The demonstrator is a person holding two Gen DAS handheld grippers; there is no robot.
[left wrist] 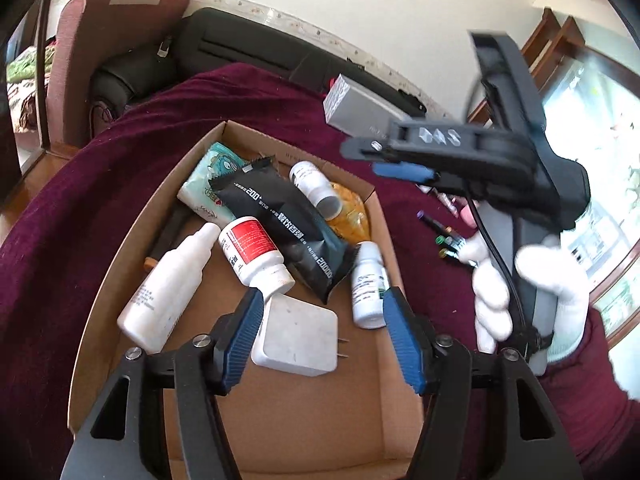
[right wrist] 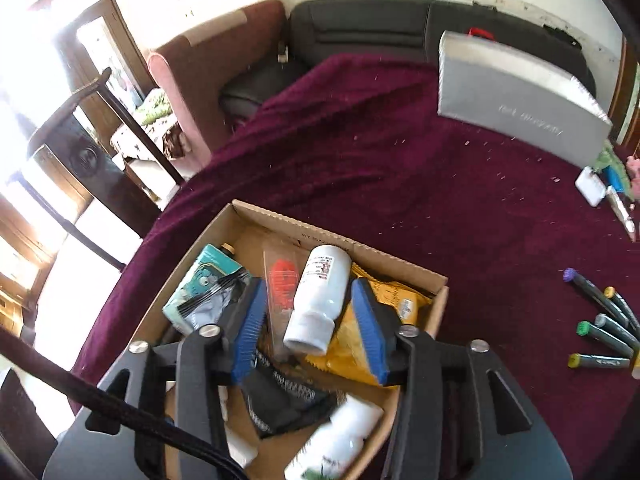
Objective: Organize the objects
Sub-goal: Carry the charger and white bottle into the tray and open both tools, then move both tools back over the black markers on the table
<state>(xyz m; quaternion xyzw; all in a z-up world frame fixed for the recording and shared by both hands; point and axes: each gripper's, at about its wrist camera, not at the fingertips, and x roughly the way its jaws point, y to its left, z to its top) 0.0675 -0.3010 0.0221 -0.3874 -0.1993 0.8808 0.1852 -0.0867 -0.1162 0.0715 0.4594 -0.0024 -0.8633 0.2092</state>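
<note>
Setup: open brown cardboard box [left wrist: 120, 264] sits on a dark maroon cloth [left wrist: 68, 216] covering the work surface. The box serves as the collection bin, so the sorted items lie loose and overlapping inside rather than arranged.

Box contents: white square plug-in charger [left wrist: 296, 336] near the front, prongs pointing right; tall white squeeze bottle [left wrist: 164, 288] lying at the left; white pill bottle with a red label [left wrist: 252, 252] tipped against a black foil pouch [left wrist: 288, 228] that crosses the middle. A teal printed tissue pack [left wrist: 212, 176] lies at the far left, a yellow crinkled snack bag [left wrist: 352, 212] at the far right, with a white cylindrical bottle [left wrist: 316, 188] lying across it. A small white bottle with a green label [left wrist: 368, 288] rests against the right wall.

Left gripper [left wrist: 324, 324]: jaws wide apart, nothing held, hovering above the charger at the near end of the box. My reading: posed either to pick or having let go; cannot tell which.

Right gripper [right wrist: 312, 320]: jaws also spread and empty, poised over the white cylindrical bottle and snack bag. In the left wrist view it appears blurred, gripped by a white-gloved hand [left wrist: 532, 296].

Remaining outside: a cluster of dark marker pens with coloured caps [right wrist: 604, 328] on the cloth to the right of the box, and small items at the far right edge, too small to identify. A grey rectangular box [right wrist: 516, 100] stands far right. Judgement: the pens are the likely next pickup.
</note>
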